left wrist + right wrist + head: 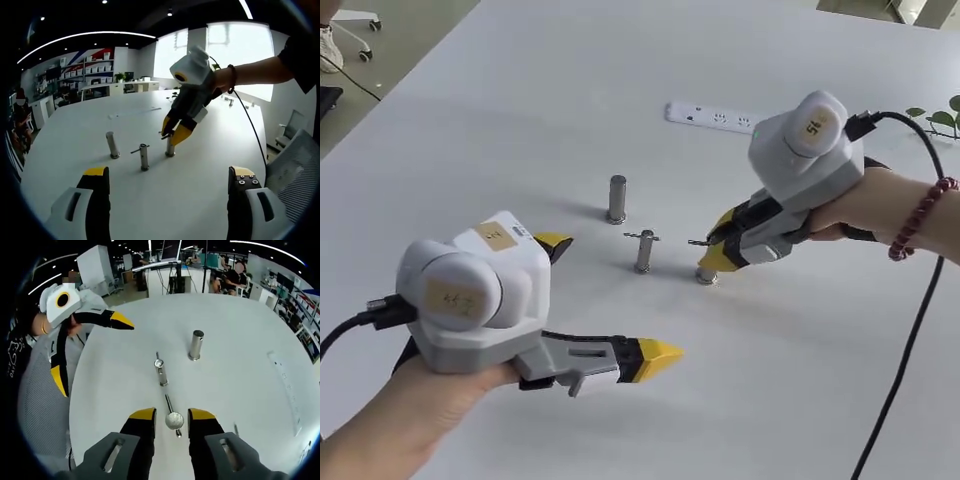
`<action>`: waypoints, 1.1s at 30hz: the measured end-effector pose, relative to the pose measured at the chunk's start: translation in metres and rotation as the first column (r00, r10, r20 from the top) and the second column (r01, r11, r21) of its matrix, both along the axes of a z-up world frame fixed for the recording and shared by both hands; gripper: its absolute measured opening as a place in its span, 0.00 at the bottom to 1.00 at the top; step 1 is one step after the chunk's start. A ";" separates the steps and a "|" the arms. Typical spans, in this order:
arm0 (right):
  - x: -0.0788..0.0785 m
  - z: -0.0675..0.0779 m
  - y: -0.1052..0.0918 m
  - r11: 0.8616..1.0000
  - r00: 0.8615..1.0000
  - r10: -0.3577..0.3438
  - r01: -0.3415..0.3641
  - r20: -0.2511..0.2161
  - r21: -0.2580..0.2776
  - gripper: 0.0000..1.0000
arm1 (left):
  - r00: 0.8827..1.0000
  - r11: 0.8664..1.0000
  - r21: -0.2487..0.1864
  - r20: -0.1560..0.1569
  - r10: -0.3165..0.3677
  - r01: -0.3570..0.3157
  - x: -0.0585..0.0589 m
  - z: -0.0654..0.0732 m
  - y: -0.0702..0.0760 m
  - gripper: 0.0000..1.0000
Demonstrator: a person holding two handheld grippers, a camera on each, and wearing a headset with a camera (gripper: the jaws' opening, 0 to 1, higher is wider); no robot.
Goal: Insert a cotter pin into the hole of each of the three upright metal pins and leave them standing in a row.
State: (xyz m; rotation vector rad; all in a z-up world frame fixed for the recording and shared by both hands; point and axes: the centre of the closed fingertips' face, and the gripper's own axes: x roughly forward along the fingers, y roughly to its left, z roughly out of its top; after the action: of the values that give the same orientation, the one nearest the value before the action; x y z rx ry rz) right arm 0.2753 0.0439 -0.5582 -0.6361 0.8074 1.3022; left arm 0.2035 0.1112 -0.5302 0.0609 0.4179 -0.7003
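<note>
My right gripper [172,414] has its jaws drawn close but not pressed together. A narrow gap lies between the yellow tips, and the round top of the third pin [174,421] sits in that gap. A strip of bare table [115,405] shows on either side of it, so my tips flank the pin without pinching it. A thin cotter pin [168,402] lies across that top along the line of my jaws, one end pointing away from me and the other back toward me. I cannot tell whether it already sits fully in the hole. In the head view its end pokes out from my tips toward the middle pin [643,254], and the foot of the third pin stands on the table just under my jaws.

My left gripper [169,173] has its jaws spread wide. It holds nothing and touches nothing, and it hangs over the table on my side of the row, well apart from the pins.

The middle pin stands upright with the other cotter pin [641,236] crossing through it near the top. The first pin [617,199] stands upright at the far end. The three pins make a slanted row, each apart from the next. A white power strip [712,117] lies flat on the table beyond them.
</note>
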 end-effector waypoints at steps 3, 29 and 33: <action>0.003 0.007 0.005 0.999 1.000 -0.023 0.023 0.007 0.034 0.24 | 1.000 1.000 -0.007 0.006 0.001 -0.001 0.001 0.002 0.000 0.98; 0.070 0.015 0.081 0.911 0.958 -0.287 0.268 0.016 0.313 0.31 | 0.999 0.999 -0.023 0.017 0.030 -0.029 0.007 0.010 0.008 0.99; 0.071 0.011 0.089 0.911 0.958 -0.285 0.267 0.013 0.314 0.32 | 0.999 0.999 -0.029 0.016 0.040 -0.039 0.009 0.010 0.009 0.99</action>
State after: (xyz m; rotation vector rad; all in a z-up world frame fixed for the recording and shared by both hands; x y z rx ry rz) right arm 0.3465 0.1330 -0.5474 -0.2940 0.6026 1.1128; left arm 0.2124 0.1206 -0.5200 0.0311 0.3922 -0.6664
